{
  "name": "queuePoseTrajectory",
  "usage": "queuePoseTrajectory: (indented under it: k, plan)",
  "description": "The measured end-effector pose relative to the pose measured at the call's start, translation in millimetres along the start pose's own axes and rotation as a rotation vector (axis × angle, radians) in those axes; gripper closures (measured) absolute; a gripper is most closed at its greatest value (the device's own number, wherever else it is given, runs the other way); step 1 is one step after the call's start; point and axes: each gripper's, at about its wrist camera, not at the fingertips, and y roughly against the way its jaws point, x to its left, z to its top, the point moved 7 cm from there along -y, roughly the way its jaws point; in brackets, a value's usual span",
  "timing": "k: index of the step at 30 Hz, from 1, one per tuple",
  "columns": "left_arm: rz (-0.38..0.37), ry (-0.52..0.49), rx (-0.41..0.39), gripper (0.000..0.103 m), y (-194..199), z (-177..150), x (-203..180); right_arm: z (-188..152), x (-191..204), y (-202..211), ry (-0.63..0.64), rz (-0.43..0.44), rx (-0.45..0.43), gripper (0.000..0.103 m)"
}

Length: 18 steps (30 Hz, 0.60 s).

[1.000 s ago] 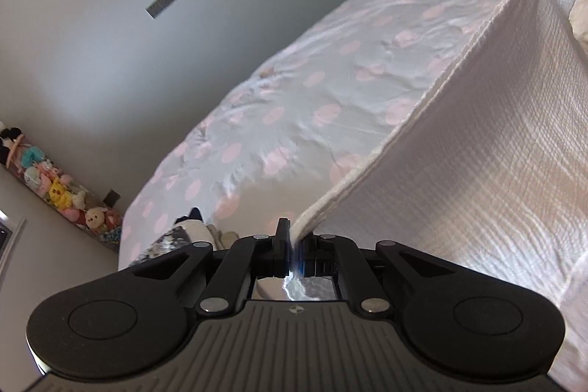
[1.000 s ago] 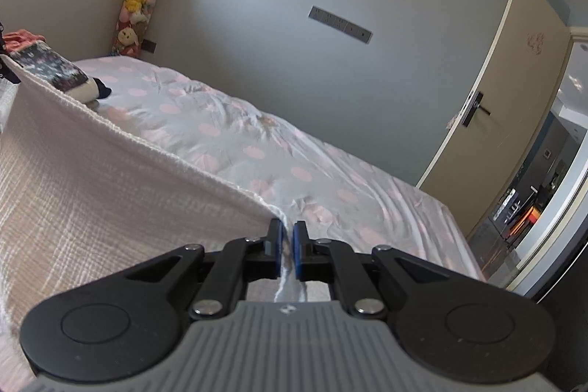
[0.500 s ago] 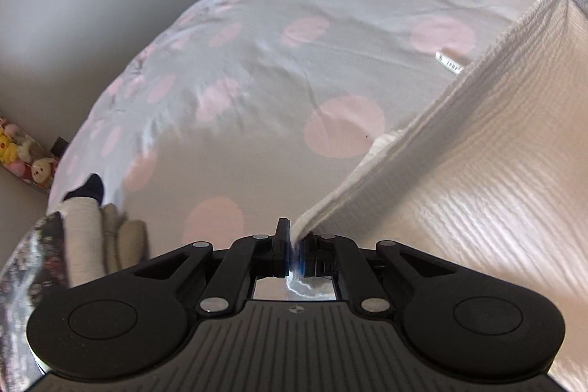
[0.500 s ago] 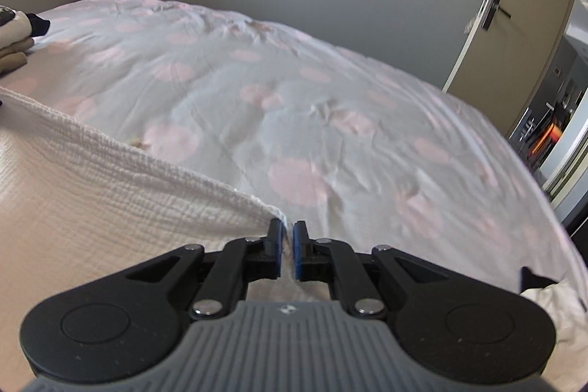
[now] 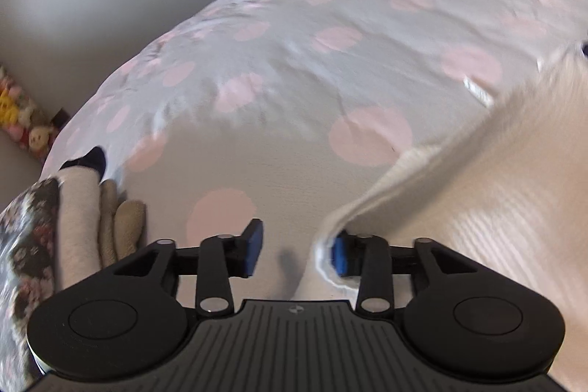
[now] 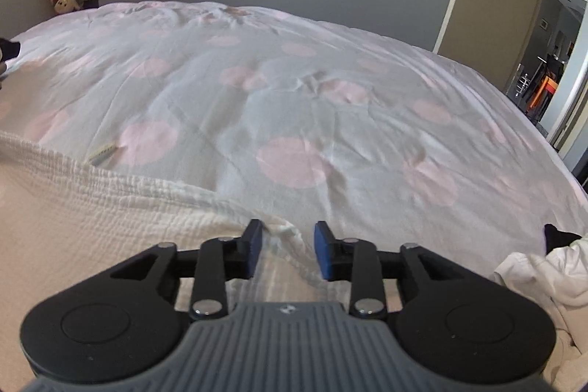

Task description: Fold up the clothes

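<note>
left gripper [image 5: 296, 252] fingers spread, white muslin cloth [image 5: 477, 215] corner touching right pad; right gripper [image 6: 288, 250] fingers spread, cloth [image 6: 110, 219] corner lying between pads on polka-dot duvet [image 6: 294, 90]

Your left hand-held gripper [image 5: 296, 254] is all matte black: ribbed body, two round discs at the sides, angled link arms with silver screws, blue pads [image 5: 253, 247] on the fingers. Your right hand-held gripper [image 6: 287, 250] looks the same, except its ribbed body is grey with a tiny logo.
</note>
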Motion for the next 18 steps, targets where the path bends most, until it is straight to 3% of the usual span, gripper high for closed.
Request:
queuePoseTrajectory:
  k: [6,11,18]
  plan:
    - [0.033,0.115,-0.01,0.056,47.4,3.1,29.8,0.0,-19.7,56.8,-0.125,0.007,-0.016,0.056]
    - [0.035,0.204,-0.002,0.056,88.8,-11.7,38.1,-34.5,-23.5,106.5,-0.193,0.02,0.009,0.054]
    - [-0.03,0.367,0.034,0.055,138.0,-87.1,17.8,-104.2,-55.4,159.0,-0.438,-0.018,0.07,0.054]
